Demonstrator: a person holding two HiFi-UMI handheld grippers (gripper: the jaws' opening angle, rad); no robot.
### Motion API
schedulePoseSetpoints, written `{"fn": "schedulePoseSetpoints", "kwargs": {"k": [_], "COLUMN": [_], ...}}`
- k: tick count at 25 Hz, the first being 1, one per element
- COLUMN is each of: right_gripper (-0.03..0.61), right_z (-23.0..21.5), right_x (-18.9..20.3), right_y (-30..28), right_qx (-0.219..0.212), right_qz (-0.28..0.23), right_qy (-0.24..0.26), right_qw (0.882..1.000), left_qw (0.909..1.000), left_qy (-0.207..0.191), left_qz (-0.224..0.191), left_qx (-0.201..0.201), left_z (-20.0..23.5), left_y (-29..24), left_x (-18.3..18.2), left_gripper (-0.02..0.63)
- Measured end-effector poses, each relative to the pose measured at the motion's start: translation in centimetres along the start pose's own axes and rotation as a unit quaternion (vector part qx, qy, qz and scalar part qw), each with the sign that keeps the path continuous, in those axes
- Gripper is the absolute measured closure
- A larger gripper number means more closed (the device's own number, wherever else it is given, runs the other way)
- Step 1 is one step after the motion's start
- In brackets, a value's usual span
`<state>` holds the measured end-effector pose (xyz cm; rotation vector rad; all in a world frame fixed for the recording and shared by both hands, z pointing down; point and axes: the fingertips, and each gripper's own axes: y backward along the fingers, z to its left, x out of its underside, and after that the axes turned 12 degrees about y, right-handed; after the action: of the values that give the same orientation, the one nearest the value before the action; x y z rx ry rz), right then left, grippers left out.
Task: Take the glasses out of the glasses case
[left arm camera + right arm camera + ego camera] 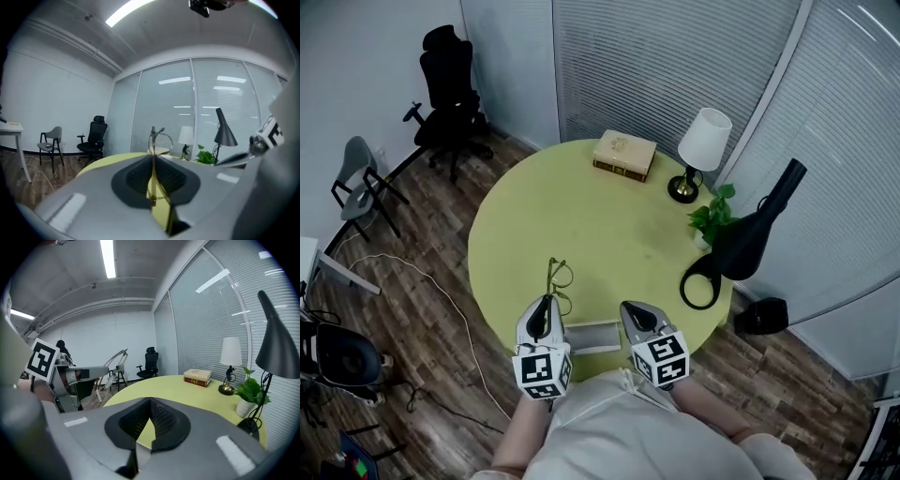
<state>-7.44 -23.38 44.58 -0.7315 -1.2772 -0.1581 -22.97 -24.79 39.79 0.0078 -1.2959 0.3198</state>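
Thin gold-rimmed glasses (559,279) hang over the near part of the round yellow-green table (609,225), pinched by my left gripper (547,305). In the left gripper view its jaws are shut on a slim gold arm, and the glasses (159,136) stick up past the left gripper (153,157). A pale grey glasses case (593,337) lies at the table's near edge between both grippers. My right gripper (630,309) hovers beside the case's right end, shut, with nothing visible between its tips. The right gripper view shows the right gripper (149,401) and, at left, the held glasses (117,359).
At the table's far side lies a tan book (624,154), with a white-shaded lamp (703,150) to its right. A small potted plant (712,220) and a black desk lamp (741,248) crowd the right edge. Office chairs (448,94) and a cable are on the floor at left.
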Motion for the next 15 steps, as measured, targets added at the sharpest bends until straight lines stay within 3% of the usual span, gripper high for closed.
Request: {"fn": "schedulePoseSetpoints", "kwargs": {"k": [9, 15], "right_gripper": [0.580, 0.580], "right_z": [-0.1, 0.1], "right_x": [-1.7, -1.6], "right_y": [1.3, 1.7], "right_qx": [0.011, 0.023], "right_qz": [-0.043, -0.041], "right_qy": [0.019, 0.025], "right_qw": [0.999, 0.999], "left_qw": [0.9999, 0.9997], "left_qy": [0.002, -0.003], "left_qz": [-0.007, 0.000], "left_qx": [0.009, 0.022], "left_z": [-0.7, -1.5], "left_y": [0.3, 0.4], "left_x": [-0.3, -0.1], "left_gripper": [0.589, 0.589]}}
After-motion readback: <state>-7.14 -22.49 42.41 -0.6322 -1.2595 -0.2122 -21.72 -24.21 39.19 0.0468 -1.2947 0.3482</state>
